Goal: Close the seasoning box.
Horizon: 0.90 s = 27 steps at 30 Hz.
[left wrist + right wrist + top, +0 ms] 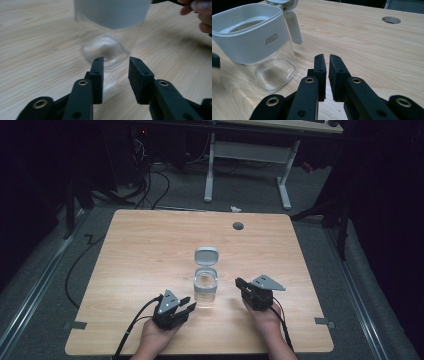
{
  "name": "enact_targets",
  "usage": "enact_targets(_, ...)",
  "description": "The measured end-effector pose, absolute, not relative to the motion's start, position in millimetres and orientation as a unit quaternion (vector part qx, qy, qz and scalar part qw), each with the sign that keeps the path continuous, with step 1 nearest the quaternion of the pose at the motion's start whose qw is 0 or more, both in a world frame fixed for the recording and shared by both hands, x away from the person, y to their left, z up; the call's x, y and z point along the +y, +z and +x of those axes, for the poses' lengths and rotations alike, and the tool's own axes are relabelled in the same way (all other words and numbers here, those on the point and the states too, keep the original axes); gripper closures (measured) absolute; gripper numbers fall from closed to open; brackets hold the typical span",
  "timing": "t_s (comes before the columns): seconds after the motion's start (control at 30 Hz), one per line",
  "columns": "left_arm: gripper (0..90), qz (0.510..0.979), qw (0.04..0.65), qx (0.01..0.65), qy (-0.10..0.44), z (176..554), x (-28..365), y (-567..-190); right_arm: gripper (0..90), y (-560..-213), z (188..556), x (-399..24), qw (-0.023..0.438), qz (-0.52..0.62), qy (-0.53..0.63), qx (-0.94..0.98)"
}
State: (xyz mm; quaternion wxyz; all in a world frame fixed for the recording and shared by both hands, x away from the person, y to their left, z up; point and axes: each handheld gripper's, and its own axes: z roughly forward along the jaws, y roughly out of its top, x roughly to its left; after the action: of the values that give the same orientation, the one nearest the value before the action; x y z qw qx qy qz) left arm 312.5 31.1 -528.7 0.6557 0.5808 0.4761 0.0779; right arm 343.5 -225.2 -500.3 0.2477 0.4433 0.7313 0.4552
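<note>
A clear glass jar (pixel 205 287) with a grey collar stands near the middle of the wooden table (pixel 145 245), its hinged grey lid (pixel 206 256) flipped up and back. My left gripper (pixel 189 303) lies just left of the jar's base, held in a hand. In the left gripper view its jaws (pixel 116 60) stand partly apart with nothing between them, the jar (pixel 107 47) close ahead. My right gripper (pixel 240 284) sits to the jar's right. In the right gripper view its jaws (pixel 327 57) are almost together, empty, with the jar (pixel 254 47) off to the left.
A round cable hole (pixel 238 225) lies in the table's far right part. Fingers of the other hand (pixel 200 15) show at the top right of the left gripper view. Beyond the table stand a white desk frame (pixel 247 155) and floor cables.
</note>
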Motion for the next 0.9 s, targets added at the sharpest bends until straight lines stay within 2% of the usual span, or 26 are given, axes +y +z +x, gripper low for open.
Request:
enact_targets(0.17,82.1,0.580,0.661,0.471,0.066,315,17,-527,87.0,-497,352,-222,0.242,0.443,0.462,0.729)
enact_targets(0.27,86.4,0.587,0.662,0.462,0.062,313,9,-526,89.0,-493,358,-219,0.243,0.440,0.463,0.730)
enact_targets(0.67,89.7,0.579,0.667,0.465,0.067,316,-3,-528,90.0,-473,385,-200,0.249,0.428,0.467,0.733)
enact_targets(0.8,89.6,0.562,0.670,0.482,0.065,312,5,-523,90.0,-467,395,-195,0.249,0.428,0.470,0.730)
enact_targets(0.9,89.6,0.566,0.664,0.484,0.075,315,10,-526,90.0,-465,403,-193,0.251,0.429,0.467,0.731)
